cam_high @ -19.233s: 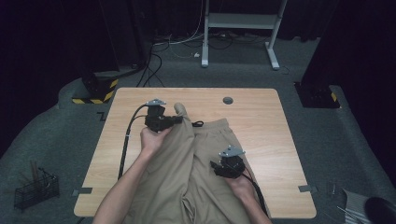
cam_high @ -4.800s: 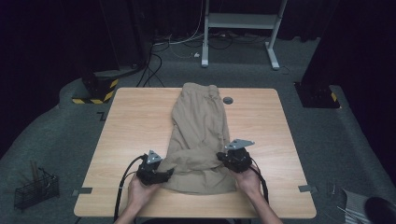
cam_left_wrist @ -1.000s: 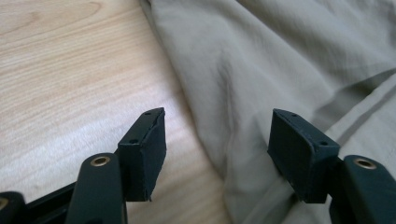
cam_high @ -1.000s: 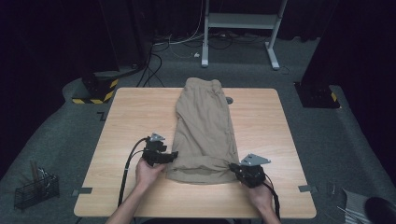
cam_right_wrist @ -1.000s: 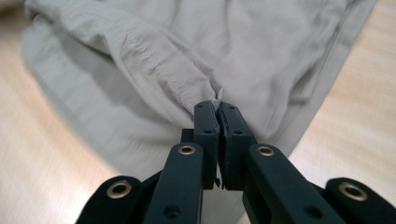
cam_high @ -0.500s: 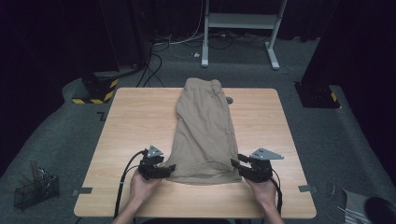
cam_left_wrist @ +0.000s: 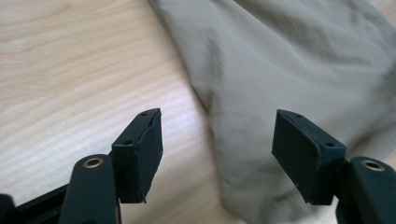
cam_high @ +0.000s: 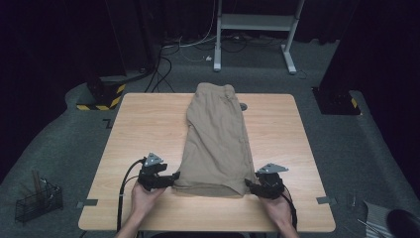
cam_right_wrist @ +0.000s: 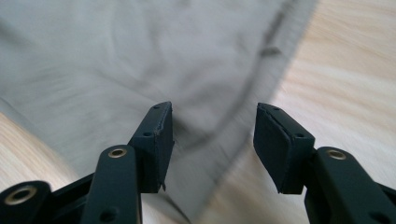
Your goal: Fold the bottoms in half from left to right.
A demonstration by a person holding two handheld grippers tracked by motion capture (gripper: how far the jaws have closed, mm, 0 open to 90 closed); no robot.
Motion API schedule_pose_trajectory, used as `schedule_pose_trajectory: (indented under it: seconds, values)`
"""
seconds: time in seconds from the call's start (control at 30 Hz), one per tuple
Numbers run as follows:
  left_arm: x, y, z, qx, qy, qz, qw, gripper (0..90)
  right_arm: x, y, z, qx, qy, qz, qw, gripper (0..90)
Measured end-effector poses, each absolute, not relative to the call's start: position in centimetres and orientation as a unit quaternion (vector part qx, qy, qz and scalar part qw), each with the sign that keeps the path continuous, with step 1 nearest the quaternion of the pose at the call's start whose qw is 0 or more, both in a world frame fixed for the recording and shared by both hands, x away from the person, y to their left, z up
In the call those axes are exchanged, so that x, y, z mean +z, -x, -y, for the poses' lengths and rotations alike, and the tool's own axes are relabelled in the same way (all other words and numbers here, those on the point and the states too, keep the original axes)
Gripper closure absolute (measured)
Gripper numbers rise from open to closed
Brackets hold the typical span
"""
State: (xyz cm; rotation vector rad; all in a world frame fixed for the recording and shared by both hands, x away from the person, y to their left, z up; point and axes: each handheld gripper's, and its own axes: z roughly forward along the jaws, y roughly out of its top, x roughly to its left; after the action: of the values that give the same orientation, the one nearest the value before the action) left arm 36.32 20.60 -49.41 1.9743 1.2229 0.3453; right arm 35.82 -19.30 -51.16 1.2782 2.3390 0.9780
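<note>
- Floor [cam_high: 64, 148] at far left: grey carpet, wire basket [cam_high: 37, 201] with upright sticks near the table's near-left corner, yellow-and-black striped block [cam_high: 101, 96] behind the far-left corner.
- Table [cam_high: 143, 129]: pale wood, squared edges, broad bare strip left of the cloth and another to its right; tape tabs at the near-left and near-right edges.
- Left gripper [cam_high: 171, 179], [cam_left_wrist: 217, 156]: jaws wide, just opened a little further, nothing pinched; set at the near-left corner of the cloth, that corner lying on the table between and below the pads in the left gripper view; black cable looped back toward the near edge.
- Trousers [cam_high: 218, 139], [cam_left_wrist: 299, 70], [cam_right_wrist: 140, 56]: khaki, folded lengthwise into one long narrow panel, laid flat down the middle of the table; waistband at the far edge and slightly over it, hems close to the near edge; soft creases, stitched seam along the right side.
- Writing or brand marks: none legible anywhere.
- Round dark disc [cam_high: 243, 106]: beside the waistband, partly tucked under it.
- Right gripper [cam_high: 250, 188], [cam_right_wrist: 212, 140]: jaws apart, just opened from nearly shut, cloth released; seamed near-right corner below the pads, not clamped.
- Far right: bare wood to the edge, then carpet; dark footed stand [cam_high: 337, 101] past the far-right corner; white frame [cam_high: 257, 22] well behind the table.
</note>
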Motion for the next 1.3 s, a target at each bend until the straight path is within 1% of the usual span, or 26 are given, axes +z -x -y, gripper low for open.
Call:
schedule_pose_trajectory:
  seconds: [0.03, 0.1, 0.13, 0.2, 0.23, 0.27, 0.3, 0.33, 0.37, 0.4, 0.43, 0.47, 0.5, 0.53, 0.67, 0.77, 0.8, 1.0, 1.07, 1.1, 1.13, 1.17, 1.23, 1.3]
  values:
    - [-49.8, -36.8, -20.0, 0.133, -0.78, -0.478, 0.382, 33.3, -51.1, -35.8, 20.1, 0.351, -0.455, -0.804, 0.154, 47.2]
    - [-50.1, -36.9, -19.5, 0.13, -0.782, -0.478, 0.378, 33.3, -51.0, -35.9, 20.3, 0.36, -0.463, -0.796, 0.151, 47.2]
    - [-50.7, -36.8, -18.7, 0.127, -0.793, -0.47, 0.366, 33.2, -50.6, -36.2, 20.2, 0.375, -0.467, -0.786, 0.153, 48.4]
    - [-51.0, -36.6, -18.2, 0.128, -0.798, -0.466, 0.36, 33.1, -50.4, -36.4, 19.9, 0.377, -0.463, -0.787, 0.156, 49.1]
    - [-51.4, -35.9, -17.7, 0.13, -0.807, -0.458, 0.35, 32.8, -50.5, -36.9, 19.3, 0.376, -0.457, -0.792, 0.153, 52.6]
    - [-51.4, -35.9, -17.7, 0.13, -0.807, -0.458, 0.35, 32.7, -50.5, -36.9, 19.3, 0.376, -0.457, -0.792, 0.153, 52.6]
    - [-51.6, -35.5, -17.7, 0.135, -0.81, -0.454, 0.346, 32.7, -50.6, -37.1, 19.0, 0.371, -0.454, -0.796, 0.147, 55.1]
    - [-51.7, -34.5, -17.9, 0.145, -0.809, -0.453, 0.346, 32.3, -50.9, -37.5, 18.8, 0.366, -0.45, -0.803, 0.137, 62.5]
    - [-51.7, -34.5, -17.9, 0.145, -0.809, -0.453, 0.346, 32.3, -50.9, -37.5, 18.8, 0.366, -0.45, -0.803, 0.137, 62.5]
    - [-51.7, -34.1, -18.2, 0.146, -0.808, -0.454, 0.346, 32.3, -51.0, -37.6, 18.8, 0.367, -0.448, -0.805, 0.131, 66.6]
    - [-51.7, -33.9, -18.4, 0.148, -0.807, -0.455, 0.345, 32.1, -51.0, -37.6, 18.9, 0.371, -0.443, -0.806, 0.13, 77.8]
    - [-51.6, -33.8, -18.7, 0.149, -0.805, -0.458, 0.345, 32.1, -51.0, -37.6, 18.9, 0.371, -0.443, -0.806, 0.13, 77.8]
    - [-51.3, -34.0, -19.2, 0.151, -0.798, -0.465, 0.353, 32.5, -50.9, -37.8, 18.9, 0.372, -0.437, -0.808, 0.134, 86.6]
    - [-51.0, -34.4, -19.3, 0.152, -0.794, -0.468, 0.357, 32.6, -50.8, -38.0, 18.9, 0.372, -0.433, -0.81, 0.135, 88.4]
    - [-50.2, -35.9, -18.7, 0.168, -0.786, -0.471, 0.364, 33.3, -50.5, -38.5, 18.9, 0.373, -0.433, -0.81, 0.135, 89.2]
    - [-50.2, -37.5, -17.5, 0.172, -0.782, -0.471, 0.369, 33.5, -49.6, -38.6, 19.0, 0.381, -0.428, -0.807, 0.145, 89.2]
    - [-50.7, -38.4, -16.7, 0.171, -0.786, -0.474, 0.36, 33.5, -49.4, -38.6, 19.0, 0.382, -0.431, -0.804, 0.146, 89.1]
    - [-51.8, -38.9, -15.8, 0.164, -0.793, -0.474, 0.345, 32.7, -48.5, -38.6, 19.3, 0.392, -0.433, -0.796, 0.157, 89.1]
    - [-51.7, -38.8, -15.7, 0.166, -0.794, -0.473, 0.344, 32.6, -48.2, -38.5, 19.1, 0.39, -0.431, -0.797, 0.166, 89.2]
    - [-51.5, -38.8, -15.6, 0.171, -0.796, -0.468, 0.344, 32.7, -48.1, -38.7, 18.9, 0.374, -0.431, -0.801, 0.18, 89.1]
    - [-51.5, -38.8, -15.6, 0.171, -0.796, -0.468, 0.344, 32.6, -48.1, -38.7, 18.9, 0.374, -0.431, -0.801, 0.18, 89.1]
    - [-51.5, -38.9, -15.6, 0.173, -0.798, -0.464, 0.343, 32.6, -48.3, -39.1, 18.9, 0.355, -0.434, -0.806, 0.192, 89.2]
    - [-51.6, -38.9, -15.6, 0.169, -0.797, -0.468, 0.344, 32.5, -48.6, -39.2, 19.1, 0.349, -0.438, -0.805, 0.193, 89.2]
    - [-51.8, -39.0, -15.7, 0.166, -0.797, -0.469, 0.343, 33.1, -49.1, -39.5, 19.4, 0.34, -0.45, -0.805, 0.183, 89.0]
